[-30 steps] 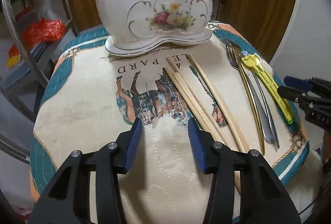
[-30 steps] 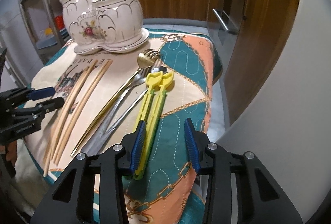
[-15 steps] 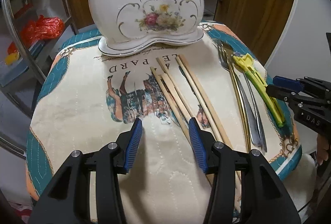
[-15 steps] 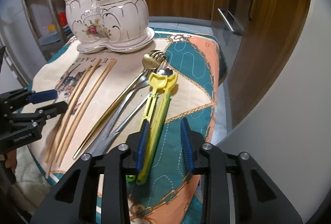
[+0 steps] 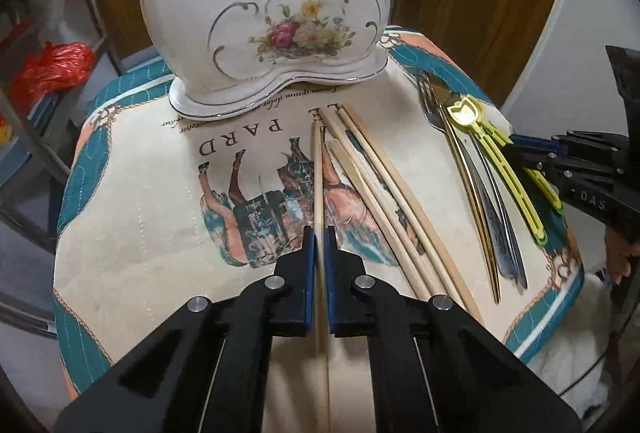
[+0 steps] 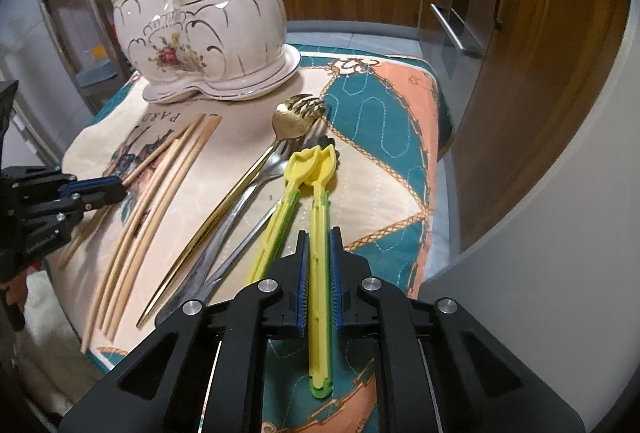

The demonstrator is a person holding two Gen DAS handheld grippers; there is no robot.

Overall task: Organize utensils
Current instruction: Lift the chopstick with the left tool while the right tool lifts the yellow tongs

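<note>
A white floral ceramic holder (image 5: 272, 25) with two compartments stands at the back of the cloth-covered table; it also shows in the right wrist view (image 6: 208, 29). My left gripper (image 5: 319, 237) is shut on one wooden chopstick (image 5: 318, 169), apart from the other chopsticks (image 5: 384, 185) lying beside it. My right gripper (image 6: 319, 237) is shut on the right one of two yellow plastic utensils (image 6: 320, 201); the other yellow utensil (image 6: 280, 217) lies just left of it. A gold spoon (image 6: 240, 185) and steel forks (image 6: 248, 201) lie between chopsticks and yellow utensils.
The patterned cloth (image 6: 384, 137) drapes over a small table; its right edge drops close to a white wall (image 6: 540, 233). Wooden cabinets and an oven (image 6: 460, 1) stand behind. A metal rack (image 5: 48, 73) with red bags stands at the left.
Both grippers were open and have shut: the left one moved onto a chopstick and pulled it aside from the others, the right one moved onto the right yellow utensil.
</note>
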